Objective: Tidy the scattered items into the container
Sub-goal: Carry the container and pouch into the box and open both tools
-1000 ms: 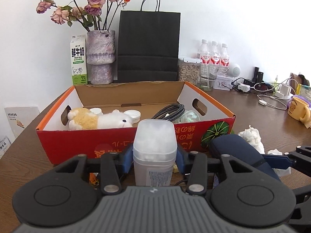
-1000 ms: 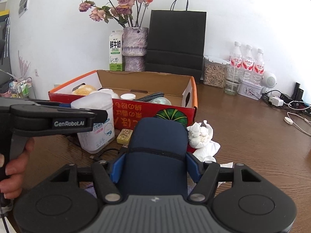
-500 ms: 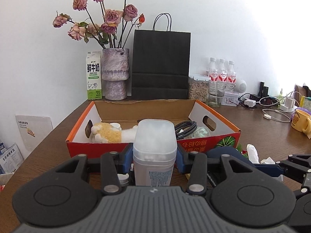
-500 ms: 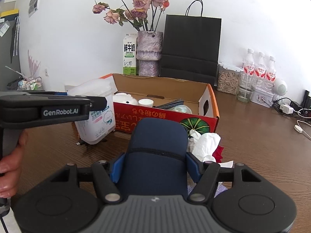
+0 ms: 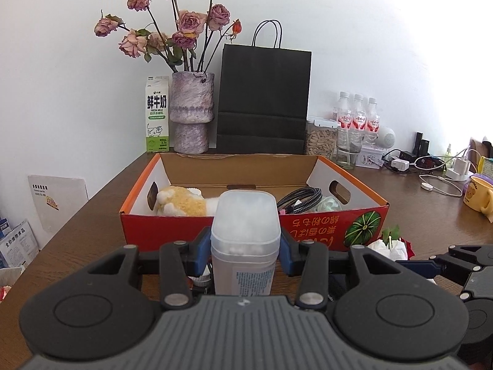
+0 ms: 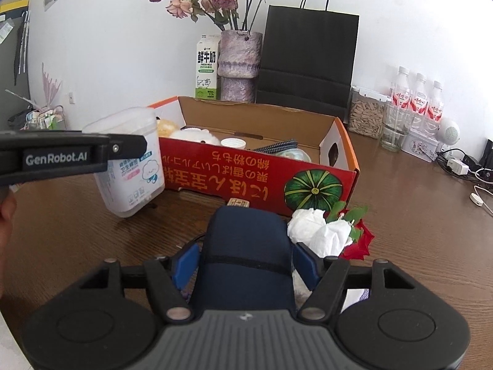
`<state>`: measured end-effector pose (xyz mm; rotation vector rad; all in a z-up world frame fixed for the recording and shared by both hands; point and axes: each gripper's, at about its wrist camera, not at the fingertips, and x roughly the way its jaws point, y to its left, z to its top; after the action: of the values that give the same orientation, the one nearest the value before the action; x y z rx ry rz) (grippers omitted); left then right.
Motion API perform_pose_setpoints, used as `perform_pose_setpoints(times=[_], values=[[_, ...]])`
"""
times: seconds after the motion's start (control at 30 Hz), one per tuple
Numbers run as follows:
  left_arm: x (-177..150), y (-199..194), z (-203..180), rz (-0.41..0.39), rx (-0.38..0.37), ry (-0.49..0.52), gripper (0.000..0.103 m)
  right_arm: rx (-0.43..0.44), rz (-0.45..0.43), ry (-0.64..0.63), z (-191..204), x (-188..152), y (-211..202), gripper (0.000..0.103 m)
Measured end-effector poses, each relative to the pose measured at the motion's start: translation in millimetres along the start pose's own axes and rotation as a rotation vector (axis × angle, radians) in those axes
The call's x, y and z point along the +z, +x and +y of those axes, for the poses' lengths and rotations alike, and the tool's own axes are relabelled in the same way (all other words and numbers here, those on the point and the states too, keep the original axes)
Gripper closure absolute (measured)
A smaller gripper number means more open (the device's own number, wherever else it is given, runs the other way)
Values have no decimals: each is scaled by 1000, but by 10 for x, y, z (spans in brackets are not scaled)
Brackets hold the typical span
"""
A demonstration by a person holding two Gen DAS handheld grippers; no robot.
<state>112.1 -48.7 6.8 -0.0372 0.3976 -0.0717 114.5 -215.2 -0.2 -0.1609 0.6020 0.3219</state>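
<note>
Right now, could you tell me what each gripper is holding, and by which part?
Left gripper clamps the cotton swab box just under its lid; right gripper clamps the navy case by its sides.

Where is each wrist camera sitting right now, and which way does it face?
Left wrist: behind the left gripper, facing the red box and wall; fingers clamp the cotton swab tub; right gripper's edge at right.
Right wrist: behind the right gripper, clamping the navy pouch, angled at the box's front; left gripper's finger and the person's hand at left.
Shared: box, tub, milk carton.
</note>
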Motion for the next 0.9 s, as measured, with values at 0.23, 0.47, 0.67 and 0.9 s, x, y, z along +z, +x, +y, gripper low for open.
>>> perform_pose_setpoints(times=[0.23,0.47,0.67,0.9], values=[[-23,-11,46,5,-4,1,59,-9,110,37,-13,24,298,36],[-8,-56,113,-6,-3,-6,59,4,-5,57,-63,111,-34,40],[55,-116,147,-27,14,-10,59,24,-99,74,-143,292,-323,40],[267,-181,152,-86,36,7,59,-2,-187,88,-289,658,-448,40]])
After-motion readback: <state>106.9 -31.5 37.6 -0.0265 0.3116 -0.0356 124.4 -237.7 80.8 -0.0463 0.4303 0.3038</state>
